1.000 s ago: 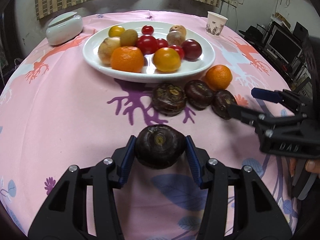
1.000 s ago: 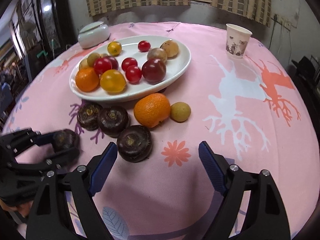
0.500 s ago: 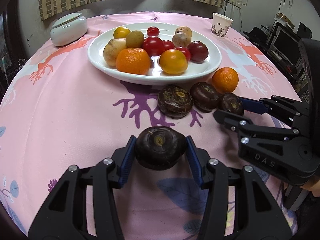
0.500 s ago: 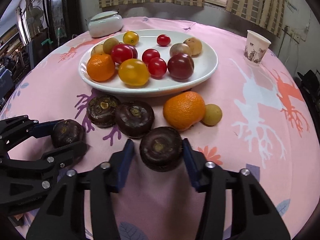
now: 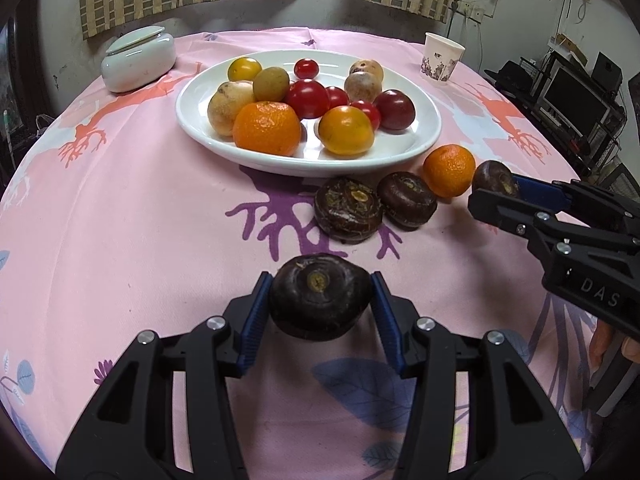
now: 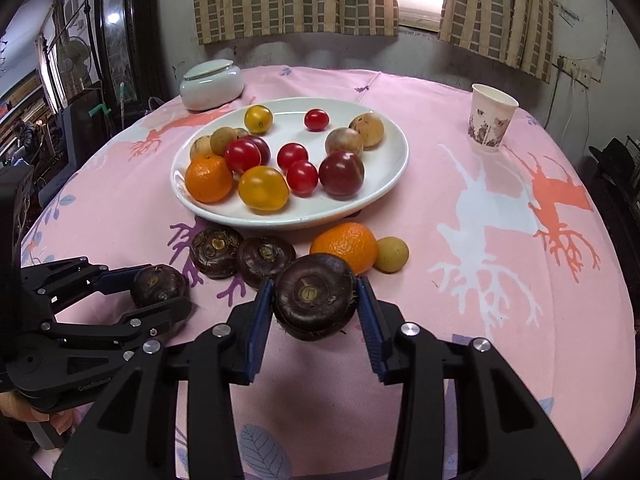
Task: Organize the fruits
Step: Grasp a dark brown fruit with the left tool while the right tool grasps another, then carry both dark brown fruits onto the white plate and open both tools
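Pink tablecloth point(image 5: 120, 220), left gripper point(image 5: 318, 300) and right gripper point(image 6: 314, 300) each clamping a water chestnut point(image 5: 318, 294), stem scars facing cameras

Readable text, two items only.

1. Right hand-held gripper point(image 5: 494, 188), seen from the left wrist view: pale raised letters "DAS" on the side of its black body, near the picture's right edge. The word runs off toward the edge; any further letters cannot be told.

2. Left hand-held gripper point(image 6: 160, 292), seen from the right wrist view: small pale lettering on its black body at lower left, starting "Gen"; the rest is too small and blurred to read.

Paper cup point(image 6: 491, 122): printed pattern, no legible words.
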A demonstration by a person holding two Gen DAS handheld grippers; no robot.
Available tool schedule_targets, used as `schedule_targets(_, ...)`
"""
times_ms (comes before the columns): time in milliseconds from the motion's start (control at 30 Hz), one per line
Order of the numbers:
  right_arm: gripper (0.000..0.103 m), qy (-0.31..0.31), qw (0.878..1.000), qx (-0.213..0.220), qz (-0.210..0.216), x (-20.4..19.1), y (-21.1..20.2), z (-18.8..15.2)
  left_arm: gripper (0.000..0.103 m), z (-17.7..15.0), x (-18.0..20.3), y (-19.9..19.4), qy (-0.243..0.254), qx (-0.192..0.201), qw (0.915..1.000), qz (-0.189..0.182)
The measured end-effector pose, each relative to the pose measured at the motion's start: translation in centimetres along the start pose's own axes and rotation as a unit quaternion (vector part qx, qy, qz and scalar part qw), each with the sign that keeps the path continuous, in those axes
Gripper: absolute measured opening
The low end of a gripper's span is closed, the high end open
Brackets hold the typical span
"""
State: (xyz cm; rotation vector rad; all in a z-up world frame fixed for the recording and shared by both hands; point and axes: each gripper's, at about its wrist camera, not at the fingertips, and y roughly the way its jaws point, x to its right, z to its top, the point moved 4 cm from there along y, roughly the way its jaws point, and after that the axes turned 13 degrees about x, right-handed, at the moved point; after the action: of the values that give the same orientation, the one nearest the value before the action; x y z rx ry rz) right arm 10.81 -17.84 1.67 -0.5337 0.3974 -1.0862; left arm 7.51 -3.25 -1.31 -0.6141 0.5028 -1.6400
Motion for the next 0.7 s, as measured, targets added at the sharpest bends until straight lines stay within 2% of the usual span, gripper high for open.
schedule_targets(267,0.042,0.002,1.0,0.007,0.006,-0.2,-0.4,0.2,0.05,0.6,0.6,-1.1,0.023,0.031,0.9992,0.011)
schedule_targets(433,0.042,0.016,1.0,0.018,0.014,0.1,-0.7,0.5,0.05,1.2,0.8,-1.6,0.026,0.034,0.9989,0.017)
schedule_targets(700,0.042,0.06,0.998,0.026,0.017,1.5,-0.9,1.5,0.05,4.3,1.0,-2.7,0.039,0.045,0.9981,0.014)
